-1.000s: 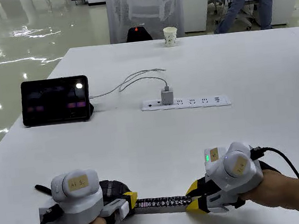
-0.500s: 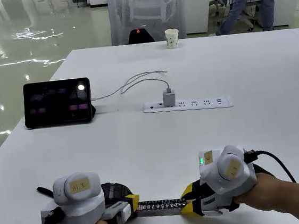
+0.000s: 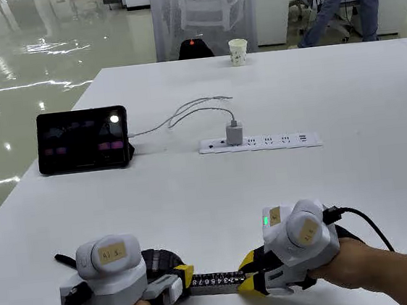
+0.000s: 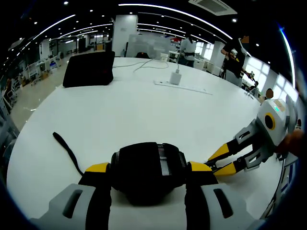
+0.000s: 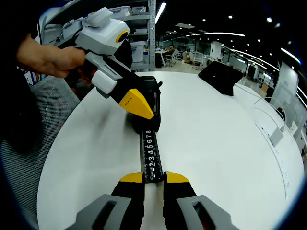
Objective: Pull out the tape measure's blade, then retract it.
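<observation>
Both jaws of the left gripper (image 4: 149, 168) press against the sides of the black tape measure (image 4: 148, 155), which sits close to the near edge of the bench (image 3: 265, 182), its strap (image 4: 67, 151) lying on the bench toward the left edge. The right gripper (image 5: 153, 178) is closed tight on the tip of the blade (image 5: 149, 151). A short length of blade stretches straight from the case to that gripper along the near edge, numbers facing up.
</observation>
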`<state>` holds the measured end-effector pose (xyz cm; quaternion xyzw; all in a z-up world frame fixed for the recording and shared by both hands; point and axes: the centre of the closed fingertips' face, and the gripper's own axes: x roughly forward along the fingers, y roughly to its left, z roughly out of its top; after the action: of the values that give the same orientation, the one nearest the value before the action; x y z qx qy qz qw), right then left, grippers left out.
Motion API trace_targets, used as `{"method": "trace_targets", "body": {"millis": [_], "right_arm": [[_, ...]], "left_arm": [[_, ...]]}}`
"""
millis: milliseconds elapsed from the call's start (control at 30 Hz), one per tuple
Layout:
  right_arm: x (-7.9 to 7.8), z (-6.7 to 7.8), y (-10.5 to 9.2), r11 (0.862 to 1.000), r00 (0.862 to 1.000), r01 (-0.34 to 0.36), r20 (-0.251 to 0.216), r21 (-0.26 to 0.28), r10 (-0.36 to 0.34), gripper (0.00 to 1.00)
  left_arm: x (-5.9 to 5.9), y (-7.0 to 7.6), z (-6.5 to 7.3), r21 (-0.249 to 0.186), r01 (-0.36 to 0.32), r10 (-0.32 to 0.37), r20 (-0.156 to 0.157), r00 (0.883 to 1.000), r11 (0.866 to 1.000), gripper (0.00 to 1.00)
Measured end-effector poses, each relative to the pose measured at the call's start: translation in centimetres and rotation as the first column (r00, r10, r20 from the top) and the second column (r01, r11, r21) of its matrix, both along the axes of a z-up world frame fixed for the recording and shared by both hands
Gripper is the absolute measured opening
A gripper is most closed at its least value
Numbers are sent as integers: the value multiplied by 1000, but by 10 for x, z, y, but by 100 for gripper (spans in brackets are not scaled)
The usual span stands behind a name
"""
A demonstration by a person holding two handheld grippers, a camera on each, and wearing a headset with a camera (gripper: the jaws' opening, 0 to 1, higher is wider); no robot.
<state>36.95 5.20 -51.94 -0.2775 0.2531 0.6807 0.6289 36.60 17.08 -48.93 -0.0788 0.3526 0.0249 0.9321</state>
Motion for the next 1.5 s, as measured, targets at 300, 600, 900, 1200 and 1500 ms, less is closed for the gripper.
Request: {"method": "trace_targets", "body": {"millis": [300,600,900,1200,1500], "right_arm": [[-2,0,14,1000,1000,-5,-1,13,5,10],[-4,0,28,1000,1000,-7,-2,28,7,10],[-6,0,41,999,1000,-13,-3,41,13,11],[-8,0,53,999,1000,-20,-5,51,20,11],[-11,0,65,998,1000,-28,-4,60,28,11]], "left_arm": [[0,0,0,-4,-4,4,1,1000,1000,57],[0,0,0,-9,-5,5,0,1000,1000,57],[0,0,0,-15,-6,6,-1,1000,1000,57],[0,1,0,-18,-6,6,-1,1000,1000,57],[-1,0,0,-24,-5,5,0,1000,1000,57]]}}
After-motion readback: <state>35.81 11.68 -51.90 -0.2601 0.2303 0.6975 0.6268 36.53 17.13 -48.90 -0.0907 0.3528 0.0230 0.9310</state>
